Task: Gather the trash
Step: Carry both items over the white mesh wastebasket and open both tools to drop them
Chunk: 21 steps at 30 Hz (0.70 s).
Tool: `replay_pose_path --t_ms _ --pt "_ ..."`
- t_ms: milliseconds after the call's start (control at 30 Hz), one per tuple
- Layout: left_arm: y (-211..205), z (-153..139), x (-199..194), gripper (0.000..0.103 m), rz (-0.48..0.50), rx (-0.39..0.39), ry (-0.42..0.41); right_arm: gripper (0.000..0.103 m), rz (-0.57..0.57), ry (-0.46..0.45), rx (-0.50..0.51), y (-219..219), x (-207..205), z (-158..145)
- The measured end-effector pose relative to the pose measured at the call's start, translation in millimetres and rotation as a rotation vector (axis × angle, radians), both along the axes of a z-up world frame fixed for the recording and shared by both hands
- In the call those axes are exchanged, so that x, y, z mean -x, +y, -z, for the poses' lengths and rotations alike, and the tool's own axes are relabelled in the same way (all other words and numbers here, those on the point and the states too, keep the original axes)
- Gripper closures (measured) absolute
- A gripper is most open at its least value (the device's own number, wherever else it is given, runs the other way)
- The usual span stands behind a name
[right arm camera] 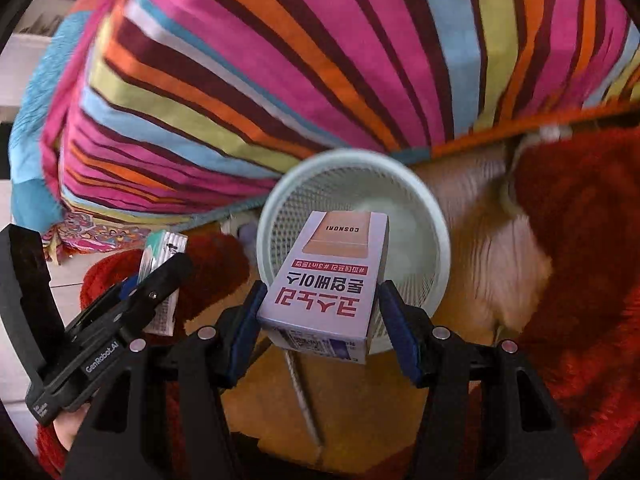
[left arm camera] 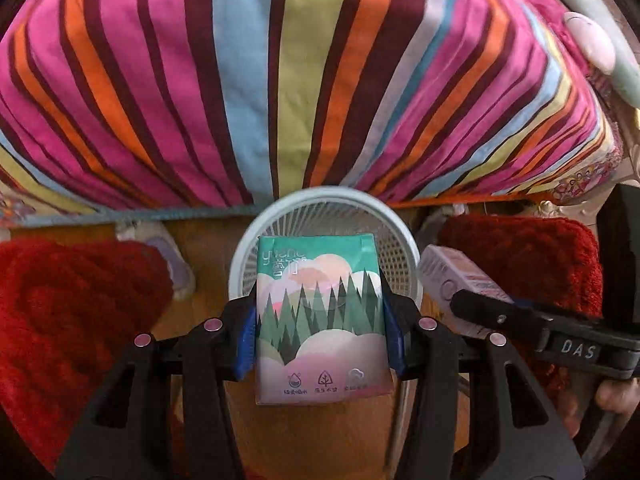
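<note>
Above the bin [left arm camera: 244, 248], near the bed's [left arm camera: 280, 80] edge, the left gripper [left arm camera: 320, 340] clasped a tissue pack [left arm camera: 320, 312] and the right gripper [right arm camera: 322, 316] clamped a box [right arm camera: 328, 280]. Next, seemingly: centre both over the rim and release.

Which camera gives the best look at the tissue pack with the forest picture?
The left wrist view: the tissue pack faces the camera, its whole front visible between the left gripper's jaws. The right wrist view shows only its edge behind that gripper.
</note>
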<state>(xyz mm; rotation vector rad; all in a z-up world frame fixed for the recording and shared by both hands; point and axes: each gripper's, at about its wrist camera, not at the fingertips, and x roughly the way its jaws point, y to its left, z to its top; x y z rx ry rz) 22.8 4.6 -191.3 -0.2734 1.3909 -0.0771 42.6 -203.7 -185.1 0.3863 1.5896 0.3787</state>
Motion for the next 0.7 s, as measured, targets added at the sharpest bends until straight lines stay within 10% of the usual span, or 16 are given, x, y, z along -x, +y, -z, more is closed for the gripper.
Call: replay_pose_path --t_ms 467,700 --pt "0.7 61.1 -9.9 0.051 -0.07 0.073 0.234 0.046 0.011 0.149 -0.008 12.0 -8.6 53.7" --pt "4.7 66.2 -10.1 0.023 -0.11 0.067 0.239 0.027 0.069 0.163 0.034 5.0 -9.6 56.3"
